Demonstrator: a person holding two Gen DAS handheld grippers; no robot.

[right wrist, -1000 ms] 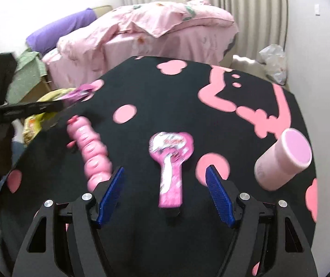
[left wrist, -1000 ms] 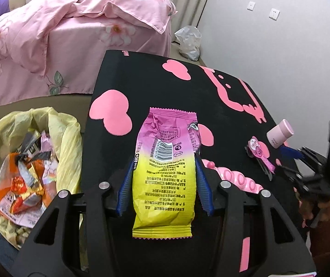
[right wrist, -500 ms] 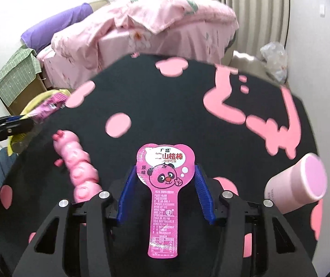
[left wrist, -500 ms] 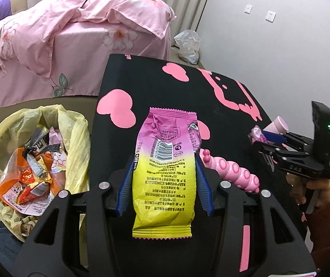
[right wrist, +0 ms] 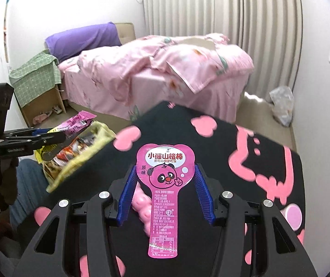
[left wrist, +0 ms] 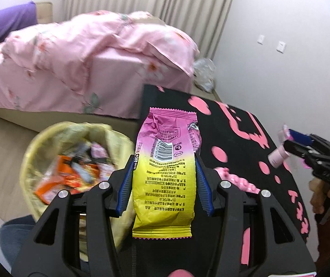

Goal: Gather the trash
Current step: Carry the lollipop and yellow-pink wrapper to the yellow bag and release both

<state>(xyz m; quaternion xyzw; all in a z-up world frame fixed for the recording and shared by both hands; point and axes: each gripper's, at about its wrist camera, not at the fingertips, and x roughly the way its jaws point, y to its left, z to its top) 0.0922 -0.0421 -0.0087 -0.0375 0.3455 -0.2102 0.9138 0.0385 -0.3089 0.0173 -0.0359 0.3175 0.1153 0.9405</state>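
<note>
My left gripper is shut on a pink and yellow snack bag, held in the air over the left edge of the black table. A bin lined with a yellow bag, full of wrappers, stands on the floor to its left. My right gripper is shut on a pink spoon-shaped panda wrapper, lifted above the table. The left gripper with its bag shows at the left of the right wrist view, by the bin.
A pink beaded toy and a pink cup lie on the table. The toy also shows under my right gripper. A bed with pink bedding stands behind. A white plastic bag sits by the wall.
My right gripper closed on the panda wrapper and lifted it off the table. Both grippers rose and swung left, toward the bin.
</note>
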